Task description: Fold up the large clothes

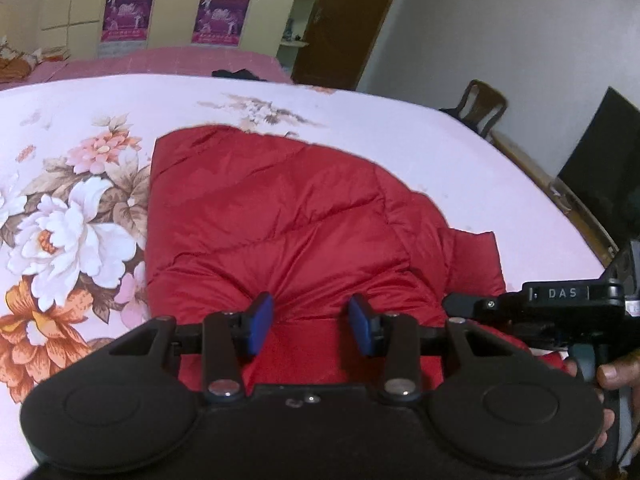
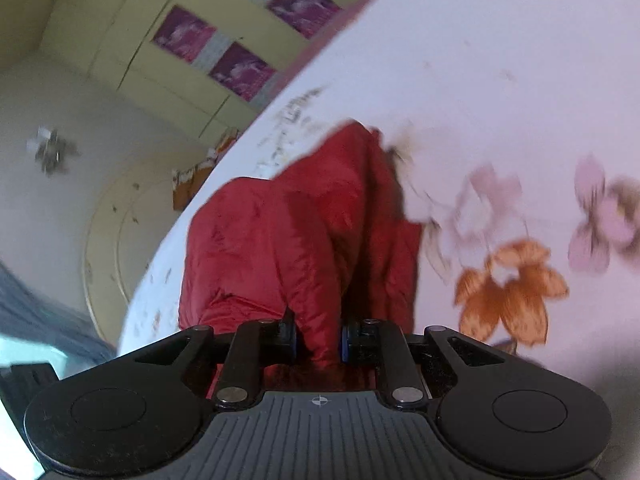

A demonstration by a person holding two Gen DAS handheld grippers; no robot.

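A red quilted jacket (image 1: 288,216) lies spread on a pink floral bedsheet (image 1: 72,208). My left gripper (image 1: 311,322) is open, its blue pads either side of a bunched fold at the jacket's near edge, pressing into the fabric. In the right wrist view the jacket (image 2: 280,240) hangs in a lifted fold. My right gripper (image 2: 319,342) is shut on that fold of red fabric. The right gripper's body (image 1: 560,300) shows at the right edge of the left wrist view, held by a hand.
The bed's wooden edge (image 1: 560,196) runs along the right. A chair (image 1: 480,106) and a dark screen (image 1: 604,176) stand beyond it. Yellow wardrobes (image 1: 168,4) and a second bed with a pink cover (image 1: 160,62) are at the back.
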